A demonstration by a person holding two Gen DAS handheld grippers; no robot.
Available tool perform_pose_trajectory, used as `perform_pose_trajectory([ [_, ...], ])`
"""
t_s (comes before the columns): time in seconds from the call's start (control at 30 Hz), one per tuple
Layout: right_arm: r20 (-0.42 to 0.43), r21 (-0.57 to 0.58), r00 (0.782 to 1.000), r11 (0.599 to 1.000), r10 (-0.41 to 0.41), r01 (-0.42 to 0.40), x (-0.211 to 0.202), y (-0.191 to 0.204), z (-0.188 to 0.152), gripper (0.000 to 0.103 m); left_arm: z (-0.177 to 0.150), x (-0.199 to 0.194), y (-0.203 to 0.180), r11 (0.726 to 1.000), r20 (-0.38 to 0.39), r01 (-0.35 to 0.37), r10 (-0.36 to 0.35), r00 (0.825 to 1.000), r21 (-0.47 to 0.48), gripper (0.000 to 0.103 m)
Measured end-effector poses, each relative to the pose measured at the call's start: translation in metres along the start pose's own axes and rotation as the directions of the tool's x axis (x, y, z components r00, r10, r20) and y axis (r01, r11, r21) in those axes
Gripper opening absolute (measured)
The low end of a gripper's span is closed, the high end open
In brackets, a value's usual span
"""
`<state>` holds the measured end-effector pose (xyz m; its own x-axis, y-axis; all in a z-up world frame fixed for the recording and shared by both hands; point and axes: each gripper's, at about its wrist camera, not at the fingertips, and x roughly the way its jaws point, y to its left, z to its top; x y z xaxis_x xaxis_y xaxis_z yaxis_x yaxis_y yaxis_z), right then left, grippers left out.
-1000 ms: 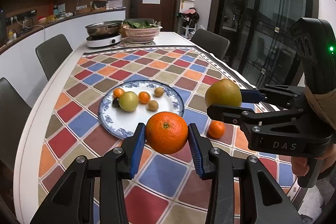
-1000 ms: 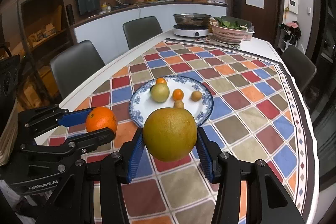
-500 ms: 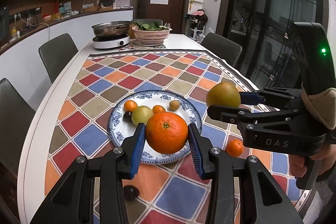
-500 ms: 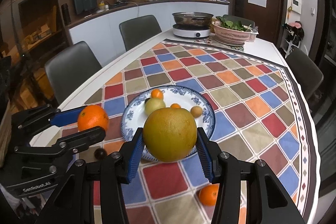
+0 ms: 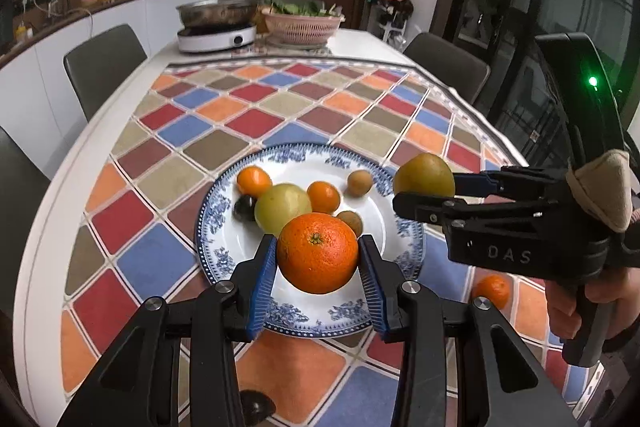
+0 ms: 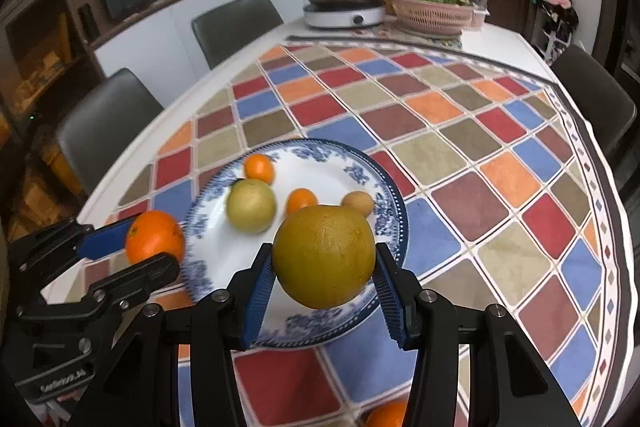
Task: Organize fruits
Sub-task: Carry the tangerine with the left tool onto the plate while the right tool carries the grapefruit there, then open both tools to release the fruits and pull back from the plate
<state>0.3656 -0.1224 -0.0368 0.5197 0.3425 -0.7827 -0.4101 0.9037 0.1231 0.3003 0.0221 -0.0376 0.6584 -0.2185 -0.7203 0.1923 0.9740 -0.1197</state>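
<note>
My left gripper [image 5: 318, 277] is shut on a large orange [image 5: 317, 253] and holds it above the near part of the blue-and-white plate [image 5: 224, 259]. My right gripper [image 6: 324, 285] is shut on a yellow-green round fruit [image 6: 324, 257], above the plate's [image 6: 360, 167] near rim. The right gripper also shows in the left wrist view [image 5: 424, 193], at the plate's right edge. The left gripper shows in the right wrist view [image 6: 154, 243]. On the plate lie a green fruit [image 5: 282, 207], two small oranges, two small brown fruits and a dark fruit.
A small orange [image 5: 491, 291] lies on the checked tablecloth right of the plate. A dark fruit [image 5: 256, 407] lies near the table's front. An induction cooker with a pan [image 5: 218, 27] and a pink basket of greens [image 5: 302, 23] stand at the far end. Chairs surround the table.
Both grippers, each still holding its fruit, have moved back toward me and lower, so the plate now lies directly beneath the fruits.
</note>
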Motion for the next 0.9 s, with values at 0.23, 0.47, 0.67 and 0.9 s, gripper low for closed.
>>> perform_pose_trajectory([
  [0.23,-0.064,0.03,0.998,1.0,0.005,-0.003,0.032,-0.012,0.008,0.049,0.001,0.03,0.006,1.0,-0.066,-0.006,0.004,0.998,-0.03,0.04],
  [0.47,-0.096,0.076,0.995,0.997,0.035,-0.028,0.05,-0.019,0.011,0.049,0.004,0.05,0.006,1.0,-0.114,-0.023,0.02,0.993,-0.02,0.04],
  [0.67,-0.112,0.092,0.993,0.995,0.038,-0.028,0.057,-0.022,0.009,0.05,0.005,0.058,0.011,0.999,-0.143,-0.033,0.028,0.989,-0.03,0.041],
  [0.9,-0.072,0.099,0.996,0.994,0.044,-0.037,0.045,-0.022,0.012,0.056,0.002,0.056,0.013,0.998,-0.155,-0.026,0.018,0.988,-0.05,0.041],
])
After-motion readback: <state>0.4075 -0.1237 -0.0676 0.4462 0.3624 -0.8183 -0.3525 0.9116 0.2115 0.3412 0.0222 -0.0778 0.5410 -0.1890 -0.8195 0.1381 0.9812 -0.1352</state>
